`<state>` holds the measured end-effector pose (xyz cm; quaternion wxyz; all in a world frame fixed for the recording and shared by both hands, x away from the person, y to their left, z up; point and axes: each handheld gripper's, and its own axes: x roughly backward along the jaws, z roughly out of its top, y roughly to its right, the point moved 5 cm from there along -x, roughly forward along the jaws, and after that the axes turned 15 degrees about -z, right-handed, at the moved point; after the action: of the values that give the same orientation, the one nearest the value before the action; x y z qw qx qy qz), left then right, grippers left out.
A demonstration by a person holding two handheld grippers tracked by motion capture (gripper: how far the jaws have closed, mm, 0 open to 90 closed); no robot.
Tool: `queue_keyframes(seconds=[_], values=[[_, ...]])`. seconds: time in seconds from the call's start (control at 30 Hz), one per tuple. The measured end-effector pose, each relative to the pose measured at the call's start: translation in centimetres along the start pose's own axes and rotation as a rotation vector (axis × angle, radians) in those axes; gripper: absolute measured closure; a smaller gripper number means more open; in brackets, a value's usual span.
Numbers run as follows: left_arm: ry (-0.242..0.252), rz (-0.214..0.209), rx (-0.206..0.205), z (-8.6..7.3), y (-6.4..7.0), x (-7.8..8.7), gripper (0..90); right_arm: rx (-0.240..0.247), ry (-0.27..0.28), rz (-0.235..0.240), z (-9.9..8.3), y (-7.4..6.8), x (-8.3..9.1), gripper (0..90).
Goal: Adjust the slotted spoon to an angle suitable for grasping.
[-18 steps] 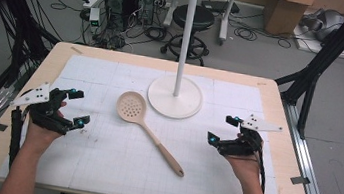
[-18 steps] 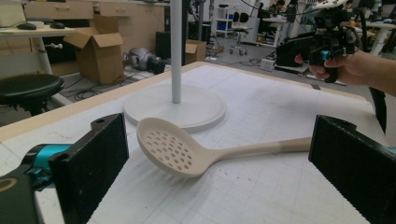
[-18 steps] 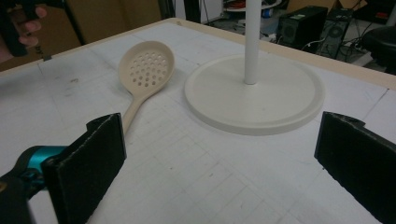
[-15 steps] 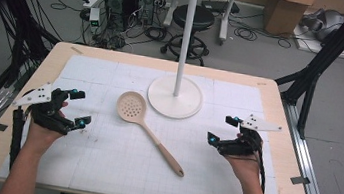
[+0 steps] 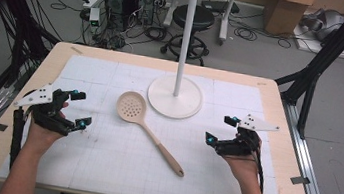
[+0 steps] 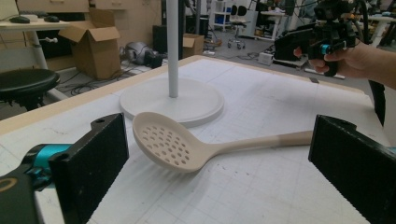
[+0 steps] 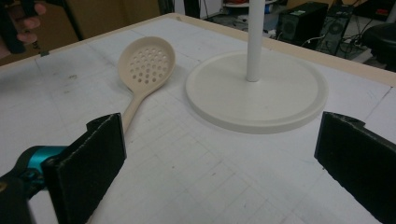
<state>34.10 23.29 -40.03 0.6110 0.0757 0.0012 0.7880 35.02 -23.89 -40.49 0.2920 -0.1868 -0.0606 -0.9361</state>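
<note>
Taken from nine o'clock to three o'clock across the table (image 5: 271, 90), the left gripper (image 5: 79, 109) comes first, held near the nine o'clock edge with its jaws spread wide and nothing between them. Its own view looks straight at the spoon (image 6: 187, 149), whose bowl sits between the two black jaws in the frame but well short of them.

The slotted spoon (image 5: 146, 126) lies flat on the white gridded mat (image 5: 100, 168) at the middle of the table, bowl toward eleven o'clock and handle running off toward five o'clock. Its bowl is just beside the round base of the white stand (image 5: 175, 96), which rises at twelve o'clock; I cannot tell whether the two touch.

The right gripper (image 5: 221, 129) hangs near three o'clock, also wide open and empty, aimed at the stand and the spoon.

This looks like the very start: both tools are poised and the spoon is untouched. A fair guess is that the spoon is to be hung on the stand's hooks. The next move calls for one gripper to come in low over the handle, straddle it with a jaw on either side, and close before lifting.

Count: two grippers, one spoon, one stand, one mat.
</note>
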Motion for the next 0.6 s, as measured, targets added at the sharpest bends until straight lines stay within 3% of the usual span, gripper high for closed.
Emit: queue_keyframes(seconds=[0.6], values=[[0.004, 0.001, -0.016, 0.4, 0.3, 0.5, 5.5, 0.055, -0.013, 0.023, 1.2, -2.6, -1.0, 1.6]])
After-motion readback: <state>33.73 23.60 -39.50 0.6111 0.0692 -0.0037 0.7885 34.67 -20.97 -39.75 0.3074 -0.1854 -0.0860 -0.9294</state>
